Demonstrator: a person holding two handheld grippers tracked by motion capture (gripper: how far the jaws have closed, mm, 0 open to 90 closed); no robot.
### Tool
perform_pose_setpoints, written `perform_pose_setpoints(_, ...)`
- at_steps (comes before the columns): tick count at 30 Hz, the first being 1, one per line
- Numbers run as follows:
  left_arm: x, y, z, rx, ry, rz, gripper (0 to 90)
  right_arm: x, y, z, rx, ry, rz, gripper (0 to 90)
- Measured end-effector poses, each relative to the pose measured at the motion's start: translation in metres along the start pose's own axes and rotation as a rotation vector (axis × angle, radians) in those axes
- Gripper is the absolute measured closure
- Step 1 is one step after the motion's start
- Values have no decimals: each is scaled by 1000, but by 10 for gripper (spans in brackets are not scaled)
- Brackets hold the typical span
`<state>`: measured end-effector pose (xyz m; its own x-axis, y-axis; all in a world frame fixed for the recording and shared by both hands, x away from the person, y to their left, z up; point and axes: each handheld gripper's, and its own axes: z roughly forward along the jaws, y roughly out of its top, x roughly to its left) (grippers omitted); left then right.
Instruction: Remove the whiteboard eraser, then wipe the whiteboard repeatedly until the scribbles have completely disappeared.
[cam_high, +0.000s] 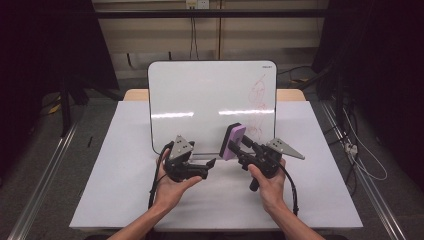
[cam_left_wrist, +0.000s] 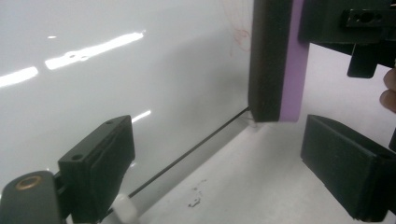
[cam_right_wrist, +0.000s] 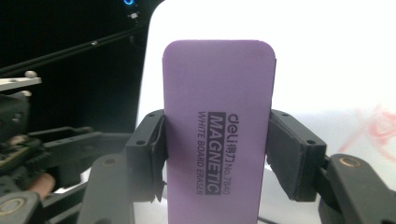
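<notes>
Purple rectangular magnetic whiteboard eraser (cam_right_wrist: 218, 135) sits clamped in your right gripper (cam_high: 239, 146), left gripper (cam_high: 209, 164) gaping empty; press its dark felt flat against the red scribbles (cam_high: 259, 102).

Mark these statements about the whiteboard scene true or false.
1. The right gripper clamps a purple whiteboard eraser. True.
2. The left gripper holds a marker. False: its fingers are apart with nothing between them.
3. Red scribbles mark the whiteboard. True.
4. The whiteboard lies flat on the table. False: it stands propped up.
5. The eraser's label reads "MAGNETIC". True.
</notes>
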<state>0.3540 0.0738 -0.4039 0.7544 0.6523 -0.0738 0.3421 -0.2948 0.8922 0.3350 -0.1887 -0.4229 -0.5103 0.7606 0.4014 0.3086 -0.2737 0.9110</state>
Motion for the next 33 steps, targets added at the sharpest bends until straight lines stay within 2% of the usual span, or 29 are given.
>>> perform_pose_setpoints(2, 3, 0, -5, -4, 2, -5, 78, -2, 2, -2, 5, -13, -19, 412)
perform_pose_setpoints(3, 6, 1, -10, -15, 14, 1, 71, -3, 3, -2, 5, -23, -35, 412)
perform_pose_setpoints(5, 8, 1, -13, -14, 14, 12, 62, -4, 4, -3, 10, -29, -47, 412)
perform_pose_setpoints(6, 11, 0, -18, -9, 19, 22, 43, -5, 5, -5, 11, -43, -71, 412)
perform_pose_setpoints(8, 13, 0, -21, -7, 24, 23, 48, -6, 6, -6, 17, -59, -89, 412)
perform_pose_setpoints(11, 19, -4, -29, 13, 21, 35, 49, -7, 8, -8, 20, -71, -112, 412)
perform_pose_setpoints(12, 22, -6, -32, 23, 14, 36, 49, -9, 10, -10, 30, -95, -136, 412)
perform_pose_setpoints(13, 24, -8, -34, 32, 14, 31, 49, -11, 10, -11, 34, -103, -139, 412)
perform_pose_setpoints(15, 27, -13, -40, 48, 41, 21, 49, -13, 11, -12, 40, -112, -151, 412)
perform_pose_setpoints(16, 32, -18, -45, 54, 51, 3, 49, -15, 13, -14, 53, -129, -167, 412)
perform_pose_setpoints(18, 33, -19, -48, 56, 63, -1, 50, -16, 15, -15, 55, -138, -172, 412)
perform_pose_setpoints(19, 35, -21, -51, 64, 71, 5, 58, -18, 17, -16, 70, -157, -195, 412)
perform_pose_setpoints(21, 37, -24, -56, 78, 92, 22, 58, -20, 20, -19, 72, -169, -204, 412)
perform_pose_setpoints(23, 40, -29, -63, 75, 103, 16, 58, -21, 22, -20, 76, -178, -215, 412)
perform_pose_setpoints(24, 42, -34, -69, 71, 125, 3, 58, -21, 26, -23, 79, -201, -232, 412)
perform_pose_setpoints(25, 42, -34, -69, 71, 125, 3, 58, -21, 26, -23, 79, -201, -232, 412)
perform_pose_setpoints(26, 44, -38, -71, 66, 129, -7, 59, -23, 30, -25, 89, -229, -259, 412)
perform_pose_setpoints(28, 47, -43, -77, 57, 130, -38, 59, -24, 32, -26, 98, -241, -274, 412)
perform_pose_setpoints(30, 49, -47, -82, 45, 164, -38, 60, -26, 37, -29, 118, -275, -308, 413)
perform_pose_setpoints(31, 50, -49, -84, 41, 174, -35, 60, -26, 37, -29, 118, -275, -308, 413)
perform_pose_setpoints(32, 52, -52, -88, 28, 189, -36, 60, -27, 41, -28, 140, -303, -346, 413)
perform_pose_setpoints(33, 52, -52, -88, 28, 189, -36, 60, -27, 41, -28, 140, -303, -346, 413)
